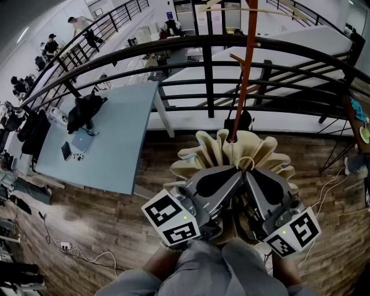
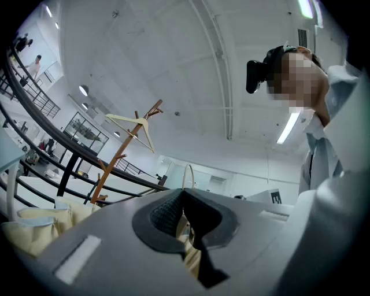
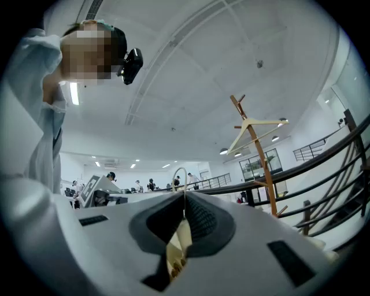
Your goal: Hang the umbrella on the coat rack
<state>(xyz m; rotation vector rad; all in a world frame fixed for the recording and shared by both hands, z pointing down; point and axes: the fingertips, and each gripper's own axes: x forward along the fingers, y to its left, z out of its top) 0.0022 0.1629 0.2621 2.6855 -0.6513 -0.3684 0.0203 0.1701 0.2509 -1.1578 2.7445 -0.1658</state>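
Observation:
A folded cream umbrella (image 1: 219,151) hangs in front of me, its pleats fanned out at the foot of the orange-brown coat rack pole (image 1: 247,63). A wooden hanger (image 1: 254,8) sits on top of the rack. My left gripper (image 1: 236,171) and right gripper (image 1: 249,173) meet tip to tip, both shut on the umbrella's top just under its cream loop strap (image 1: 247,163). In the left gripper view the gripper (image 2: 184,194) pinches cream fabric, with the loop strap (image 2: 188,174) above and the coat rack (image 2: 122,149) to the left. In the right gripper view the gripper (image 3: 184,198) pinches likewise, with the coat rack (image 3: 258,153) to the right.
A black metal railing (image 1: 208,63) runs across behind the rack, with a drop beyond it. A light blue table (image 1: 118,133) with a black bag (image 1: 85,111) and a laptop stands to the left. Cables (image 1: 75,250) lie on the wooden floor. People stand far off.

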